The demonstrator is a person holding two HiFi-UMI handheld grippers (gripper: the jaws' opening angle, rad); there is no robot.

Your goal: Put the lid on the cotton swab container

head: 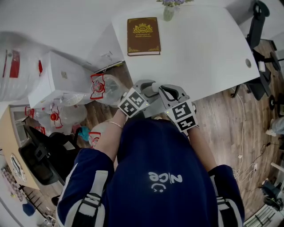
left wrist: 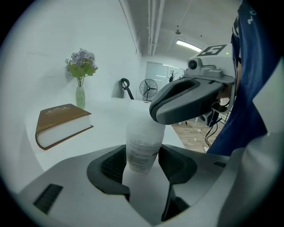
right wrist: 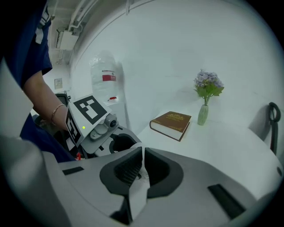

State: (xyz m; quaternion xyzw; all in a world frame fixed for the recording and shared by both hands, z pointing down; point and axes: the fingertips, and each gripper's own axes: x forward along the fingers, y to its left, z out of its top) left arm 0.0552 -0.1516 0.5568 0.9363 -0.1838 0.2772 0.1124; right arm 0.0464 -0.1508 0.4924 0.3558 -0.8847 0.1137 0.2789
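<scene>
A translucent cotton swab container (left wrist: 143, 153) with a printed label stands upright between the pads of my left gripper (left wrist: 142, 163), which grips it by its sides. Its frosted top (left wrist: 144, 128) sits right under the grey body of the right gripper (left wrist: 191, 99). In the right gripper view, my right gripper (right wrist: 142, 170) has its jaws almost together on a thin white edge, apparently the lid's rim (right wrist: 141, 155). Both grippers meet at the near edge of the white table (head: 199, 53); in the head view their bodies hide the container.
A brown book (head: 143, 36) lies at the table's far side, with a small vase of flowers (head: 168, 11) beyond it. Large water bottles (head: 106, 88) and a white box (head: 62, 80) stand on the floor to the left. A black chair (head: 257, 26) is at the right.
</scene>
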